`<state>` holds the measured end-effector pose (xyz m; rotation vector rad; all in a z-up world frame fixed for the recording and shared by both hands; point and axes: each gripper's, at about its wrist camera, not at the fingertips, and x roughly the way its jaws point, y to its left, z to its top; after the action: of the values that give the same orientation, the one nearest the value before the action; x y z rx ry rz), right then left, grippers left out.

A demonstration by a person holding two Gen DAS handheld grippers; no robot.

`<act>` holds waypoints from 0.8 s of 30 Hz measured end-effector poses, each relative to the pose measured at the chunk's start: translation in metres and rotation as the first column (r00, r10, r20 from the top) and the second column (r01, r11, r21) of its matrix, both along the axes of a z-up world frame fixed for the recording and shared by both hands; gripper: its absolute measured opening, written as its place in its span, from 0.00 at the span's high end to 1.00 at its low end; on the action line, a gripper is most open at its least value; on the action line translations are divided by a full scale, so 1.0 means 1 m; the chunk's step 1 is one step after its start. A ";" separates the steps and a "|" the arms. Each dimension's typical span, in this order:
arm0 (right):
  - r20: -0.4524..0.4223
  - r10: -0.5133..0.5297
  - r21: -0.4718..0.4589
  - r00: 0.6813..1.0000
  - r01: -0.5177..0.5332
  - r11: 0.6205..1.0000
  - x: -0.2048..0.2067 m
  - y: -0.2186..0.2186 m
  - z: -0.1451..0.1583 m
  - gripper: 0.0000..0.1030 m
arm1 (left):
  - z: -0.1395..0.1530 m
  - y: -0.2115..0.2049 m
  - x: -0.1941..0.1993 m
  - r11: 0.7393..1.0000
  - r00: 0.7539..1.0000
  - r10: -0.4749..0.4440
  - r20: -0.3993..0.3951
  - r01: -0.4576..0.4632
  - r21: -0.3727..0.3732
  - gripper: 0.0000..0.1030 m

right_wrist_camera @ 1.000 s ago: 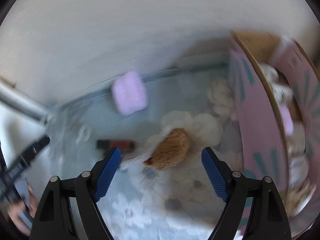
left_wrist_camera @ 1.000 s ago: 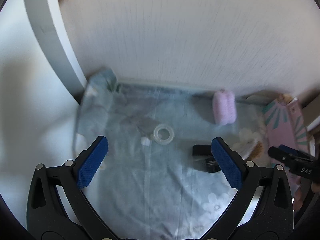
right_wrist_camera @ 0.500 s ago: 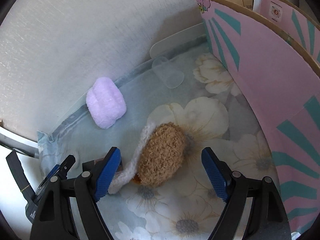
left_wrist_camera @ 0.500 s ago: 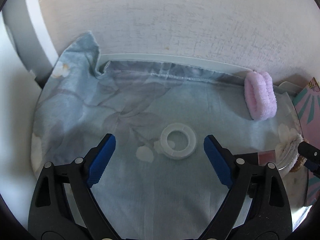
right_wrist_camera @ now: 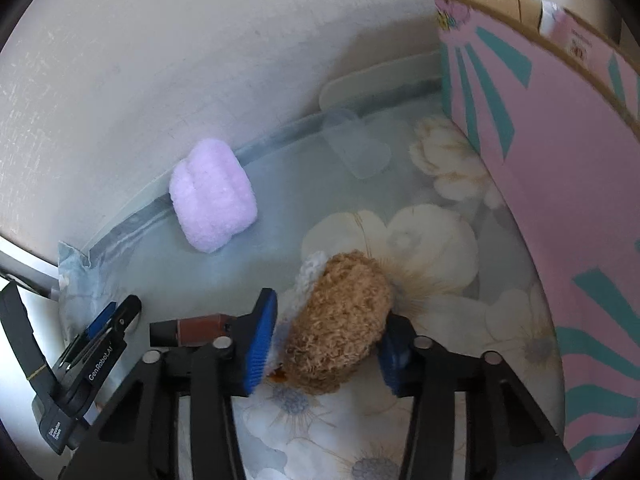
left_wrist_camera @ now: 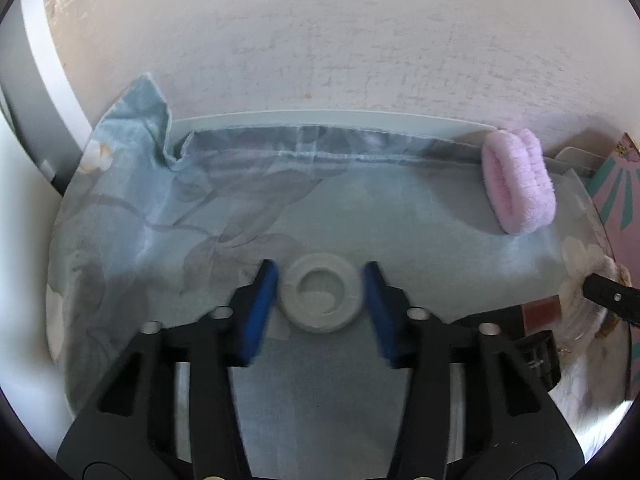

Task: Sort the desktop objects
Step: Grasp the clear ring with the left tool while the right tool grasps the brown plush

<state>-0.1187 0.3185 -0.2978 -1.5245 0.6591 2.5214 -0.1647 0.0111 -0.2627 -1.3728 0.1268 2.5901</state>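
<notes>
Left gripper (left_wrist_camera: 320, 300) had just been closing, jaws narrow around the white ring (left_wrist_camera: 320, 298) mid-cloth (left_wrist_camera: 160, 208). Right gripper (right_wrist_camera: 326, 340) had just been closing, squeezing the brown plush toy (right_wrist_camera: 340, 328) beside the pink box (right_wrist_camera: 560, 184).

Your right hand-held gripper (right_wrist_camera: 326, 342) has just been closing on the brown fuzzy toy (right_wrist_camera: 340, 324), blue pads pressing both its sides. A lilac fluffy scrunchie (right_wrist_camera: 212, 200) lies near the wall; the pink box (right_wrist_camera: 560, 160) stands right.
</notes>
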 end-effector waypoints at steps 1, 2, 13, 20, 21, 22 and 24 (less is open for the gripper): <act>-0.009 0.005 0.002 1.000 -0.005 1.000 -0.001 0.000 0.002 0.65 | 0.000 0.001 0.001 1.000 1.000 -0.001 0.001 0.001 0.001 0.62; -0.015 0.008 0.004 1.000 -0.008 1.000 -0.002 0.000 0.004 0.66 | -0.001 0.000 0.001 1.000 1.000 -0.002 0.002 0.002 0.007 0.62; -0.059 0.045 0.032 0.997 -0.043 0.999 -0.004 0.002 0.040 0.70 | 0.023 0.001 0.012 0.998 0.999 0.024 0.030 -0.026 0.055 0.62; -0.050 0.072 0.045 0.996 -0.070 0.997 -0.002 0.007 0.064 0.71 | 0.054 0.003 0.024 0.997 1.000 0.019 0.023 -0.021 0.070 0.62; -0.047 0.082 0.050 0.995 -0.080 0.996 -0.001 0.007 0.067 0.71 | 0.060 0.003 0.020 0.997 1.000 0.012 0.023 -0.014 0.073 0.62; -0.048 0.091 0.055 0.995 -0.088 0.995 0.001 0.007 0.070 0.71 | 0.063 -0.003 0.018 0.998 1.000 0.007 0.024 -0.008 0.068 0.62; -0.051 0.102 0.050 0.993 -0.100 0.994 0.009 0.015 0.079 0.71 | 0.076 0.002 0.008 0.998 1.000 -0.007 0.023 0.005 0.067 0.62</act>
<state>-0.1099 0.3336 -0.2187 -1.5160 0.5383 2.6405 -0.1562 0.0126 -0.1869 -1.3768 0.0402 2.5486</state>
